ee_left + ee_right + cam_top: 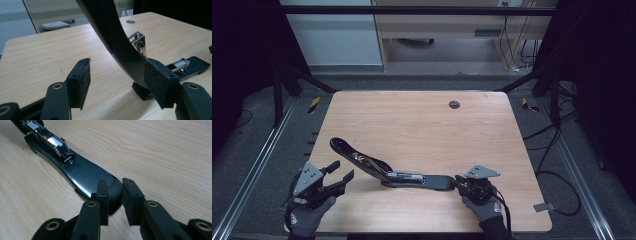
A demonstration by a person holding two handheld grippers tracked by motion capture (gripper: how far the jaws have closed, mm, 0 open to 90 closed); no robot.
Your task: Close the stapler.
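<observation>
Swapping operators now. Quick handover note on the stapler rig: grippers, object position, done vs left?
Left gripper: open, near the raised arm of the stapler, holding nothing.
Right gripper: jaws nearly shut at the front tip of the stapler's base; whether they pinch it is unclear.
The stapler lies swung open near the front edge of the table, base flat, metal magazine exposed.
Done: stapler opened. Left: probably steady the base and work the arm.

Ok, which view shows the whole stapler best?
The high view: the stapler lies opened out, arm raised, end to end. The left gripper view shows its raised arm up close; the right gripper view shows its base tip and metal anvil.
</observation>
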